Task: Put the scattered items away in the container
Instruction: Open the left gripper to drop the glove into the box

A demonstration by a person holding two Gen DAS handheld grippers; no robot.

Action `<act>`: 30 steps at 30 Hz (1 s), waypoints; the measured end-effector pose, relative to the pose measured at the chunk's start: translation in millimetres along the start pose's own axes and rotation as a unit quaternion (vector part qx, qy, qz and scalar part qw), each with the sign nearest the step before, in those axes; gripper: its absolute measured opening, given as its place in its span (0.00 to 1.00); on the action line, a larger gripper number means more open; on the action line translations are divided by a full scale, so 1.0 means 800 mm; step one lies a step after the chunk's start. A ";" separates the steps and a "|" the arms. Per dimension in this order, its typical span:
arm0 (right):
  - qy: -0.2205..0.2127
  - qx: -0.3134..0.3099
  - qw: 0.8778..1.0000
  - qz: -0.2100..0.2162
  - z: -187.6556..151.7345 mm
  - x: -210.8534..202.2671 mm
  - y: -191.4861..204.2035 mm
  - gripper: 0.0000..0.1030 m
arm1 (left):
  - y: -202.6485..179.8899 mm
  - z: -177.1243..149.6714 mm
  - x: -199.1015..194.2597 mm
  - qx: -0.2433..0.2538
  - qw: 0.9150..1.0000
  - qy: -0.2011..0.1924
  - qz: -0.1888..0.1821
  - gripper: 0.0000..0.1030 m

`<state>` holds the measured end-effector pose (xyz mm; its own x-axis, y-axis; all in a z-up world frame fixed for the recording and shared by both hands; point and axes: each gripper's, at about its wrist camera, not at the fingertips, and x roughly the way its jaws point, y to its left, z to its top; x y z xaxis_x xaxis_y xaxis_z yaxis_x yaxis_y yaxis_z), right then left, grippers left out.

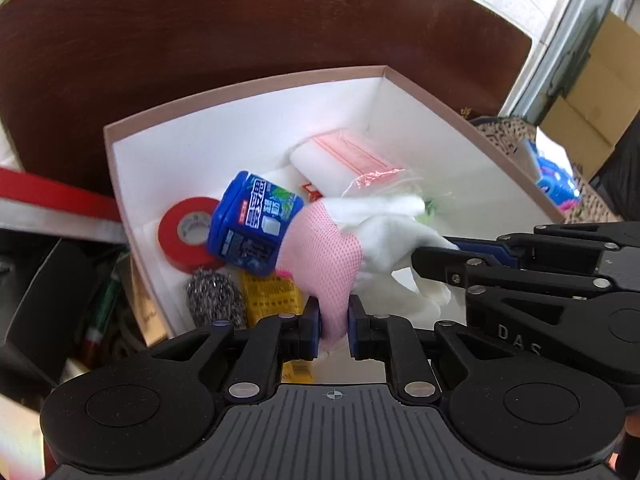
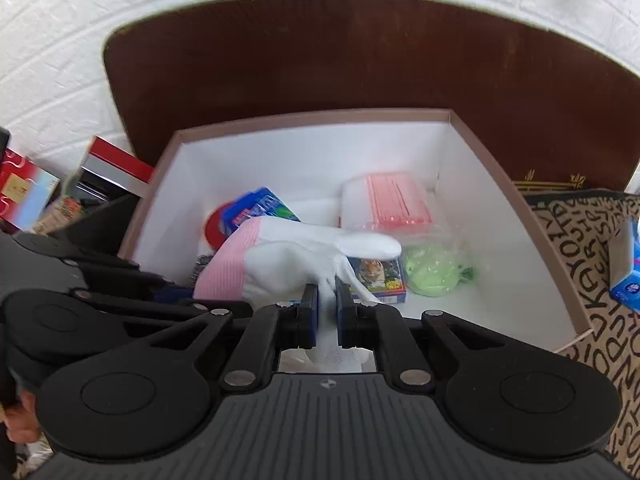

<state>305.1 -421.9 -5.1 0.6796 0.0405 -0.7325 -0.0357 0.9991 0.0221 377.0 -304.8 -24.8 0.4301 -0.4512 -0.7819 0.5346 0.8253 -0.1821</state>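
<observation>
A white glove with a pink mesh cuff hangs over the open white-lined box. The cuff lies between the fingers of my left gripper, which stand slightly apart and open. My right gripper is shut on the glove's white finger end, and it reaches in from the right in the left wrist view. Inside the box lie a red tape roll, a blue pack, a steel scourer, a yellow packet, pink-striped bags, a tiger-print box and a green bundle.
A dark brown board stands behind the box against a white brick wall. A letter-patterned bag with a blue tissue pack sits to the right. A red-and-silver box and clutter lie to the left.
</observation>
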 end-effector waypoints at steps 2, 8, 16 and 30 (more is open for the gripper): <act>0.004 0.003 1.000 -0.003 -0.002 0.007 -0.004 0.11 | -0.003 0.000 -0.001 0.008 1.000 -0.004 0.002 0.37; -0.018 0.000 0.998 -0.063 -0.006 -0.006 -0.017 0.79 | -0.004 -0.003 -0.031 0.023 0.998 -0.037 0.038 0.87; -0.041 0.000 0.997 -0.072 -0.019 -0.049 -0.028 0.93 | 0.003 -0.021 -0.090 -0.019 0.995 -0.092 0.014 1.00; -0.060 -0.057 0.994 -0.072 -0.035 -0.132 0.048 0.97 | -0.006 -0.077 -0.204 -0.007 0.993 -0.118 0.019 1.00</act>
<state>211.8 -387.9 54.0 0.7662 -0.0955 -0.6355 -0.0098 0.9870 -0.1602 259.5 -214.0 67.3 0.6095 -0.4852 -0.6270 0.5057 0.8470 -0.1638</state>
